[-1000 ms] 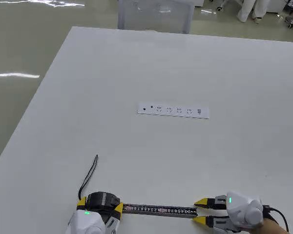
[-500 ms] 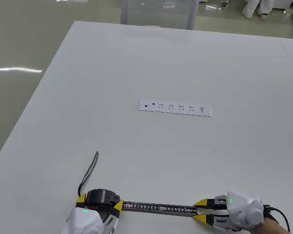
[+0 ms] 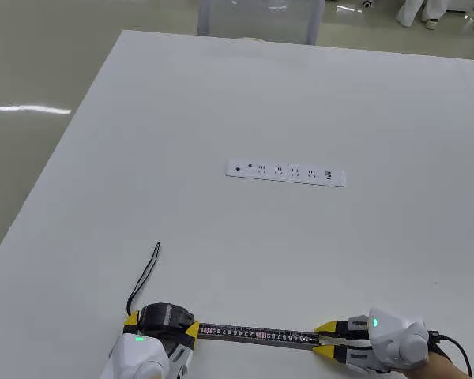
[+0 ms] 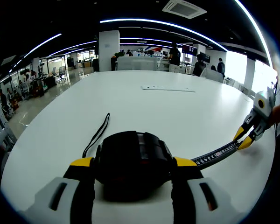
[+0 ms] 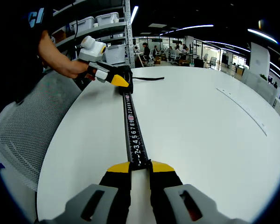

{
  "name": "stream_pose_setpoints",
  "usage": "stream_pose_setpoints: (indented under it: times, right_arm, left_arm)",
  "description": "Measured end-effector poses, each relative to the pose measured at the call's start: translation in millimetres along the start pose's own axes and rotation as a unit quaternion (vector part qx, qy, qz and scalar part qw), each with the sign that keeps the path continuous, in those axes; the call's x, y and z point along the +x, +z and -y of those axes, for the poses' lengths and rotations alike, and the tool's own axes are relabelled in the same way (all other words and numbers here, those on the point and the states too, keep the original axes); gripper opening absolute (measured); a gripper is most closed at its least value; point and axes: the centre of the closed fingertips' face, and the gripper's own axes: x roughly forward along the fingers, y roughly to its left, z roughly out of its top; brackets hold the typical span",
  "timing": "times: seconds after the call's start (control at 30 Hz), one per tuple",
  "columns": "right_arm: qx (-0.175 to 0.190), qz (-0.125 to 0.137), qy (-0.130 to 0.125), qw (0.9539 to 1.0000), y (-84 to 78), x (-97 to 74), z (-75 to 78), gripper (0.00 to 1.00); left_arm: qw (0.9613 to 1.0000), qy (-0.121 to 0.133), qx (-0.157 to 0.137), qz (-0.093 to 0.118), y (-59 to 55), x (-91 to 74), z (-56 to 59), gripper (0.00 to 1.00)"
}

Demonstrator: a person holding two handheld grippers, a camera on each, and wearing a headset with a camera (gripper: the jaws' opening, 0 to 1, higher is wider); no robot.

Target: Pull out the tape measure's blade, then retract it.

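Black tape measure case [image 3: 164,317] clamped by left gripper [image 4: 133,162] at near left; right gripper [image 3: 325,339] pinches extended blade [image 3: 257,335] tip on white table [image 3: 300,95].

Your table [image 3: 300,95]: white, smooth, matt. Your tape measure [image 4: 133,158]: black plastic-looking case with a slight sheen. Its blade [image 5: 133,135]: dark smooth strip, pale printed numerals. Its strap [image 3: 144,276]: thin black cord. Your left gripper [image 4: 133,162] and right gripper [image 5: 140,166]: smooth grey plastic shells, yellow tips. Far power strip [image 3: 285,173]: white plastic. Far floor [image 3: 31,63]: glossy.
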Motion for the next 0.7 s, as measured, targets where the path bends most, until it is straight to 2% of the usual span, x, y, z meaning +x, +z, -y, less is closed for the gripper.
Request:
stream_pose_setpoints:
  times: [0.1,0.17,0.2,0.3,0.7]
  right_arm:
    - [0.001,0.000,0.000,1.0000,-0.6,0.0,-1.2,0.13]
    - [0.002,0.000,0.000,1.0000,0.2,-0.2,-2.1,0.13]
    - [0.001,0.000,0.000,1.0000,0.4,-0.3,-2.4,0.13]
    - [0.002,0.002,0.000,1.0000,-0.9,0.0,-2.1,0.14]
    - [-0.014,0.001,0.003,0.9999,-0.2,0.5,-4.1,0.15]
  left_arm:
    - [1.0000,0.005,-0.007,0.002,-0.1,0.8,-0.1,0.65]
    - [0.9995,0.006,-0.030,0.009,2.1,1.2,-0.7,0.66]
    - [0.9994,0.007,-0.032,0.008,2.6,1.0,-1.7,0.66]
    - [0.9997,0.006,-0.024,0.008,3.9,1.7,-0.9,0.66]
    - [0.9997,0.008,-0.024,0.007,3.4,2.3,-0.8,0.66]
